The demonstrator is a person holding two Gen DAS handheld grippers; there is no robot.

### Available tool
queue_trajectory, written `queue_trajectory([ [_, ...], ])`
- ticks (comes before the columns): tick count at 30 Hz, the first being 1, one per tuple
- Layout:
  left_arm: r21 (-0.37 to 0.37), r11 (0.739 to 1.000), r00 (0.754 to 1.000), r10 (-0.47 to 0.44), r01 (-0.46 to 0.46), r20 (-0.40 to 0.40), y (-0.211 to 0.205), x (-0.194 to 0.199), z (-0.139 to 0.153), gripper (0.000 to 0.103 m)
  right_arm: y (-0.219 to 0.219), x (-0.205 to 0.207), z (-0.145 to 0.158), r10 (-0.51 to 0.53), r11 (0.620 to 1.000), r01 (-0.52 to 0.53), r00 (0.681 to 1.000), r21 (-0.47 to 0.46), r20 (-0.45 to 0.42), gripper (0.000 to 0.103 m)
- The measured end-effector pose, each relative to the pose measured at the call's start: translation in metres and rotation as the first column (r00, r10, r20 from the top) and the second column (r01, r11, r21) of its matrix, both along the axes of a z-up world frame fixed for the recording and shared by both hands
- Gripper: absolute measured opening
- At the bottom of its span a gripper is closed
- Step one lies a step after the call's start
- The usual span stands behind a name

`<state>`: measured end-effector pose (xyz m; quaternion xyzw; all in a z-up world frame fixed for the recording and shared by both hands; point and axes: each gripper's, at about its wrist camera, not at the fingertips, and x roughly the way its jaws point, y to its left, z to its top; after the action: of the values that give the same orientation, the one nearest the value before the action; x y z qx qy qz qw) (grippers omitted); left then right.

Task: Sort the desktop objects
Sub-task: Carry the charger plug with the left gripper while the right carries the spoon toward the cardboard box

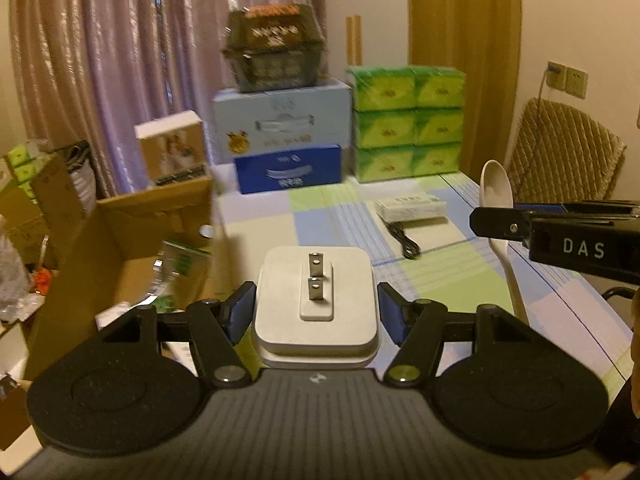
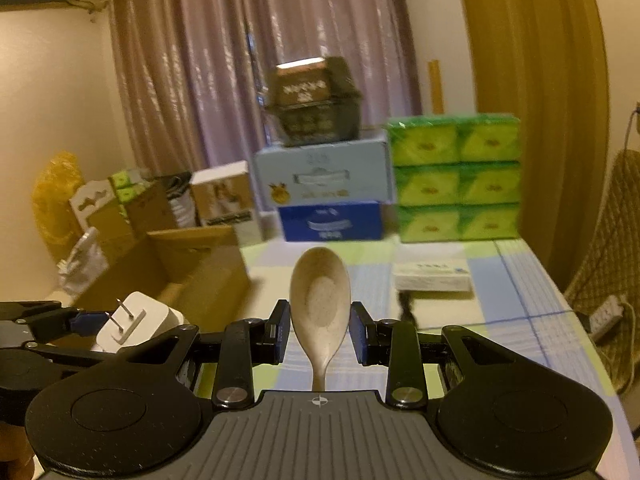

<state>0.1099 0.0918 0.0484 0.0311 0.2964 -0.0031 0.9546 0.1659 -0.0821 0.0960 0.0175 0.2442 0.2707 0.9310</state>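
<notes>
Above the table (image 1: 460, 280), "DAS"-marked right gripper (image 2: 320, 332) clasps spoon (image 2: 320, 300); left gripper (image 1: 316, 312) clamps charger (image 1: 316, 300).

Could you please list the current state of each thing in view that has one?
Left gripper: shut on the charger.
Charger: held off the table, prongs unfolded.
Right gripper: around the spoon; grip unclear.
Spoon: raised, bowl up.
Cardboard box: open.
Black cable: lying on the tablecloth.

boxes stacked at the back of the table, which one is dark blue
The dark blue box is the low one at the bottom of the middle stack, under the larger pale blue box. The green packs stand to its right and the dark basket tops the stack.
</notes>
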Motion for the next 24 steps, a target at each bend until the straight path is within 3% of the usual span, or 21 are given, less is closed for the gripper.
queue_trajectory([
  [7, 0.006, 0.998, 0.998, 0.056, -0.056, 0.022, 0.04, -0.026, 0.023, 0.06, 0.045, -0.015, 0.02, 0.102, 0.995, -0.102, 0.995, 0.009, 0.006, 0.029],
  [14, 0.014, 0.989, 0.988, 0.149, -0.15, 0.023, 0.108, -0.039, 0.038, 0.06, 0.103, -0.02, 0.033, 0.205, 0.979, -0.205, 0.979, 0.007, 0.015, 0.029],
  [24, 0.016, 0.977, 0.977, 0.215, -0.215, -0.002, 0.166, -0.032, 0.034, 0.06, 0.159, -0.007, 0.036, 0.274, 0.961, -0.274, 0.962, 0.025, 0.0, 0.029],
])
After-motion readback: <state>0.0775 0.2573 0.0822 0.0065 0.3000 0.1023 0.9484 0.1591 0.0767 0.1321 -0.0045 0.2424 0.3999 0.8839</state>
